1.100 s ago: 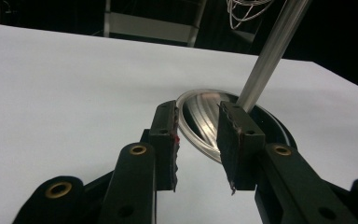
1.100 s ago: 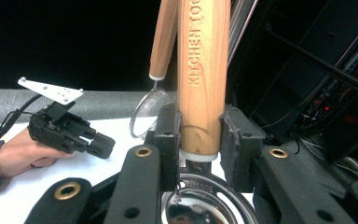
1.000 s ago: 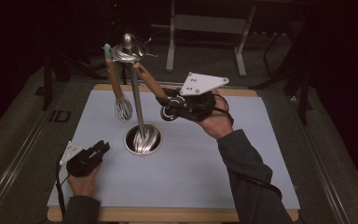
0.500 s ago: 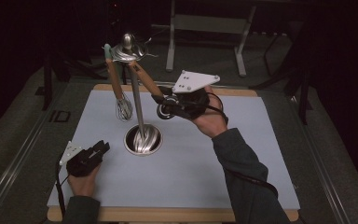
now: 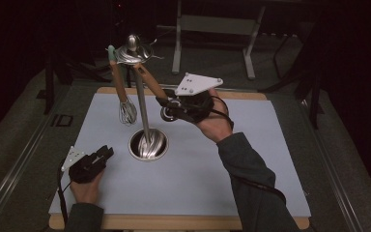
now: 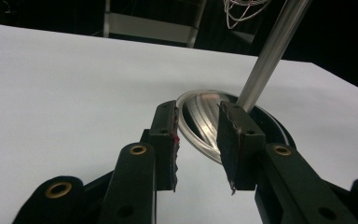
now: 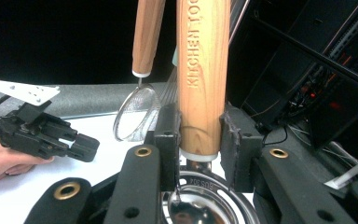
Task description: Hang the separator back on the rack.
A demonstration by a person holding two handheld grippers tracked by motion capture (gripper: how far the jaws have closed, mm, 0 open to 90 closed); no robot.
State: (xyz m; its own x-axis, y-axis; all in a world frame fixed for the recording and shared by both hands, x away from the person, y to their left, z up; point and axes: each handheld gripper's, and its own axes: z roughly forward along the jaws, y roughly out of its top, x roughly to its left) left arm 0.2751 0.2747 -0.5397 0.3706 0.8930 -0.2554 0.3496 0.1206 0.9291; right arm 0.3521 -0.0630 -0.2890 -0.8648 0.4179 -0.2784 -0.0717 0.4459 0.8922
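Note:
A steel utensil stand has a round base and an upright pole on the white table cover. From its top ring hang a whisk and a wooden-handled utensil, which slants out to the right. My right gripper is shut on the lower end of that wooden handle, just above its steel head. In the right gripper view the pads press both sides of the handle, with the whisk behind. My left gripper rests open at the front left, its jaws aimed at the base.
The white cover lies on a wooden board, with bare room at the right and front. Dark metal frames and a table leg stand beyond the far edge. The pole rises close ahead of my left gripper.
My right gripper has edged slightly left toward the pole with the wooden handle in it. The left gripper has stayed put.

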